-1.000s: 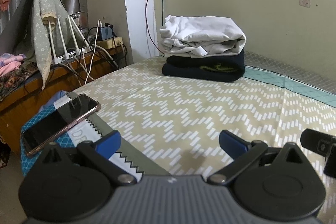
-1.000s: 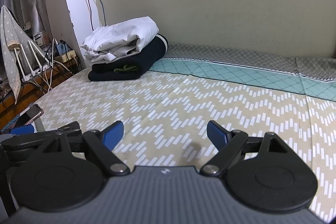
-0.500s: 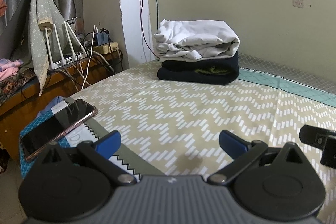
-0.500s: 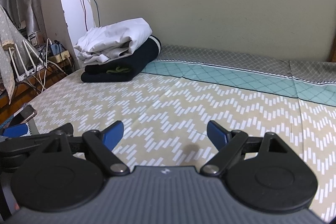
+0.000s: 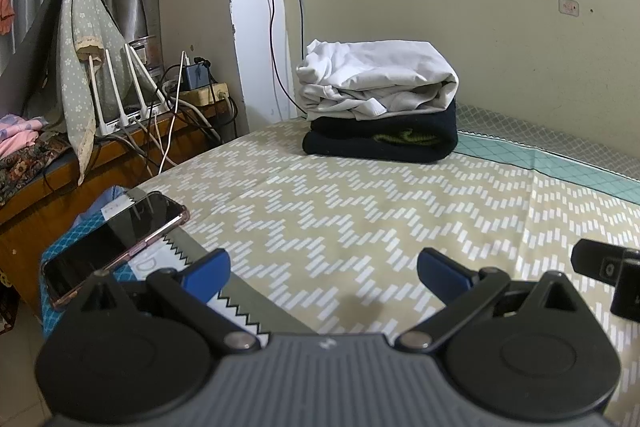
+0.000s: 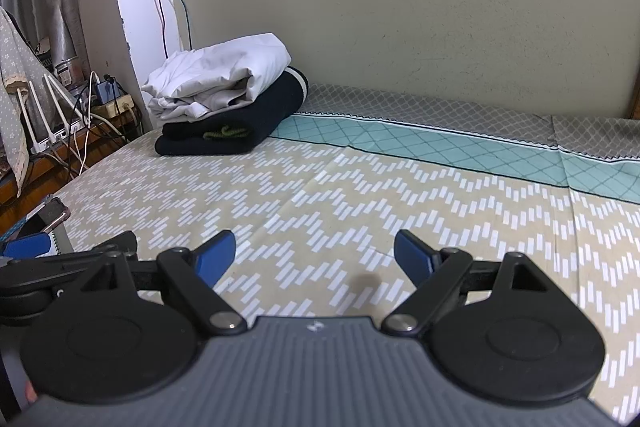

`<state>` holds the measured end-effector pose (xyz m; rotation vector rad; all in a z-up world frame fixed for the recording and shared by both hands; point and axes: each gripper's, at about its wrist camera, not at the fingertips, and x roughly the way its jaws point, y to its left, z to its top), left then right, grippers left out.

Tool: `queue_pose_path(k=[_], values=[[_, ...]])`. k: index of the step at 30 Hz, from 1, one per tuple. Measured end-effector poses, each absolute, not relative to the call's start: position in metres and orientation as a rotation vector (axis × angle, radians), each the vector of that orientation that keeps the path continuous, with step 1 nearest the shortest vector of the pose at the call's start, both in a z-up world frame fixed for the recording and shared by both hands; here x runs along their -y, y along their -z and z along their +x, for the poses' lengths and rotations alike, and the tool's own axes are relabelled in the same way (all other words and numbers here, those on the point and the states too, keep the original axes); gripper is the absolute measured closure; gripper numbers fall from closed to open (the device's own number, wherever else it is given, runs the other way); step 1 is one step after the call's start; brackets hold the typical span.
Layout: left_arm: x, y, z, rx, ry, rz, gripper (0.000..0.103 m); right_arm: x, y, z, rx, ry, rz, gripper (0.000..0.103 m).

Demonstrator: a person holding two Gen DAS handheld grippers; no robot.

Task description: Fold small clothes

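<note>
A folded white garment (image 5: pixel 376 83) lies on a folded dark navy garment (image 5: pixel 380 141) at the far end of the patterned bed (image 5: pixel 360 207). The same white garment (image 6: pixel 220 79) and navy garment (image 6: pixel 240 123) show at the left in the right wrist view. My left gripper (image 5: pixel 322 269) is open and empty, low over the near bed edge. My right gripper (image 6: pixel 314 255) is open and empty, beside it to the right. Both are well short of the stack.
A phone (image 5: pixel 112 243) lies on a blue cloth at the bed's near left corner. A wooden shelf (image 5: pixel 120 143) left of the bed holds a router, cables and a power strip. A beige wall (image 6: pixel 400 27) backs the bed.
Both grippers have drifted slightly, so the stack sits a little lower and nearer the centre of each view. The fingers stay open. The clothes have not moved.
</note>
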<state>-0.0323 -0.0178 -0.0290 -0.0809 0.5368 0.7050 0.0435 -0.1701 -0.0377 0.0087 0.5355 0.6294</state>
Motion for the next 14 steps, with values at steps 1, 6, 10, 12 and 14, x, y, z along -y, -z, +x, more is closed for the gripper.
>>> queue_pose_path(k=[1, 6, 10, 12, 14], values=[[0.0176, 0.0290, -0.0323, -0.537, -0.705, -0.079, 0.000, 0.1702, 0.0377, 0.0435, -0.536, -0.630, 0.009, 0.015], [0.0166, 0.0289, -0.0325, -0.535, -0.703, -0.074, 0.000, 0.1702, 0.0377, 0.0435, -0.536, -0.630, 0.009, 0.015], [0.0181, 0.0285, -0.0325, -0.529, -0.705, -0.058, 0.000, 0.1701, 0.0377, 0.0434, -0.536, -0.630, 0.009, 0.015], [0.0192, 0.0284, -0.0320, -0.528, -0.697, -0.049, 0.000, 0.1701, 0.0378, 0.0435, -0.535, -0.629, 0.008, 0.015], [0.0187, 0.0287, -0.0312, -0.533, -0.682, -0.047, 0.000, 0.1701, 0.0378, 0.0435, -0.535, -0.628, 0.008, 0.015]])
